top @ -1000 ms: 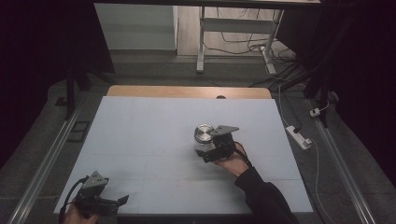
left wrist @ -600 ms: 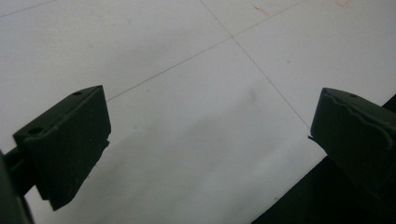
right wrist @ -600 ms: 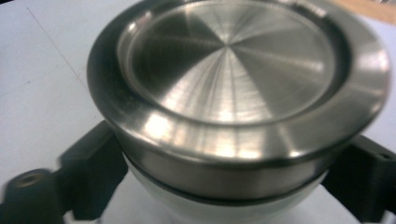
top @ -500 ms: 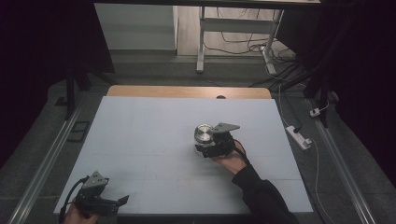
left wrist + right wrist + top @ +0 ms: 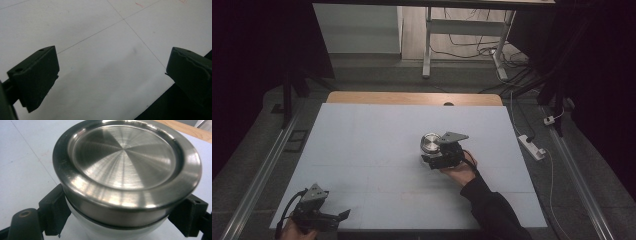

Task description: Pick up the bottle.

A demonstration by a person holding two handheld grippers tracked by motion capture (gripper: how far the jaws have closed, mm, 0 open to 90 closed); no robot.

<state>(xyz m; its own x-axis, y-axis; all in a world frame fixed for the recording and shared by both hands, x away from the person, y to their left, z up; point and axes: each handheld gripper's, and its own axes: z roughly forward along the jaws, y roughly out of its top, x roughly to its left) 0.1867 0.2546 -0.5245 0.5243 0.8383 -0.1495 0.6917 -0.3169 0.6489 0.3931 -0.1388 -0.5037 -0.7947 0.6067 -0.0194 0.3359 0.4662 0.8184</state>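
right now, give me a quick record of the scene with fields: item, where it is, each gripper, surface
item: steel-lidded jar, white body, lid on, upright
location: middle of the white table mat
right gripper: jaws have just closed onto the jar's sides below the lid
left gripper: open, holding nothing, at the mat's near left corner
surface: wooden table edge at the far side

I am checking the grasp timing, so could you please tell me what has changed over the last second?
The right gripper has just closed its jaws on the jar with the steel lid, below the lid's rim. The jar kept its place on the table. The left gripper stayed open at the near left corner.
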